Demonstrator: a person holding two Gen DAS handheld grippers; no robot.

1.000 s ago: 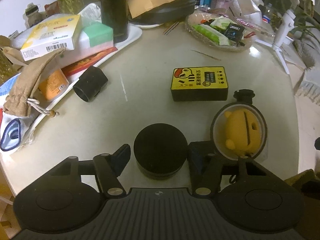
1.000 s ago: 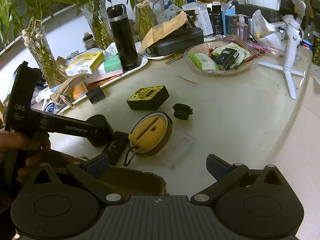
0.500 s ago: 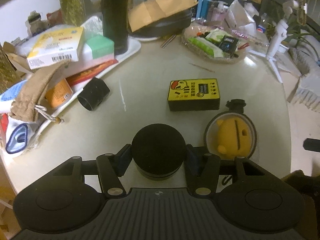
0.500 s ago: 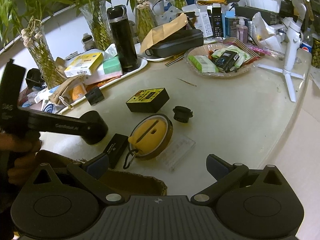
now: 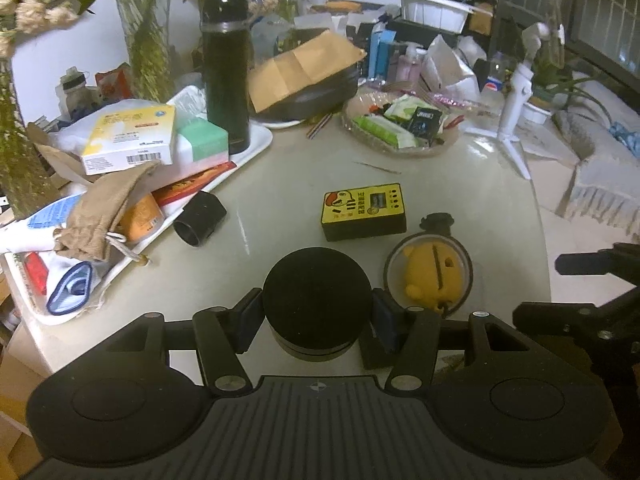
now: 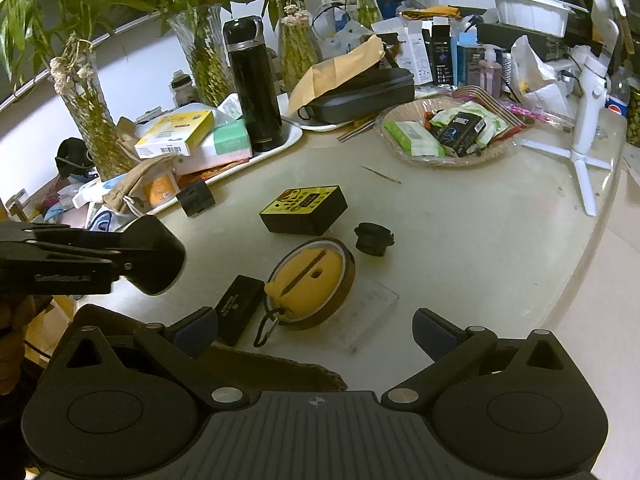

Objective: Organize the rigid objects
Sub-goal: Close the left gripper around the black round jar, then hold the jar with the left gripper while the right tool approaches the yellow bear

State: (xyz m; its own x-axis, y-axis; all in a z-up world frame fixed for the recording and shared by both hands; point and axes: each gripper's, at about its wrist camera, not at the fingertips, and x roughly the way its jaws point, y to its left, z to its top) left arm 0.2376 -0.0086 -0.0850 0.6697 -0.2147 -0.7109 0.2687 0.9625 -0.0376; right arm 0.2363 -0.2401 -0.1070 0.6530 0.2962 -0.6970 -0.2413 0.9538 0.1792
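Observation:
My left gripper (image 5: pixel 316 314) is shut on a black round puck (image 5: pixel 316 296), both pads pressed on its sides, and it hangs above the table's near edge. The right wrist view shows that puck (image 6: pixel 156 256) at the left, clear of the table. A yellow-topped black box (image 5: pixel 364 212) lies mid-table, with a yellow duck in a round case (image 5: pixel 430 276) and a small black cap (image 5: pixel 438 222) to its right. My right gripper (image 6: pixel 316 332) stands open with nothing between its fingers, above a clear plastic case (image 6: pixel 368 316) and a small black rectangular box (image 6: pixel 236 308).
A black cube-shaped piece (image 5: pixel 200 220) lies by a cluttered white tray (image 5: pixel 256 148) holding boxes and a black flask (image 5: pixel 226 72). A wicker basket (image 5: pixel 400 148) of packets and a white tripod (image 5: pixel 514 112) stand at the back right. A cardboard box rim (image 6: pixel 280 368) is under my right gripper.
My left gripper's jaws narrowed onto the black puck and then rose and drew back with it, so more of the table shows. My right gripper has not moved.

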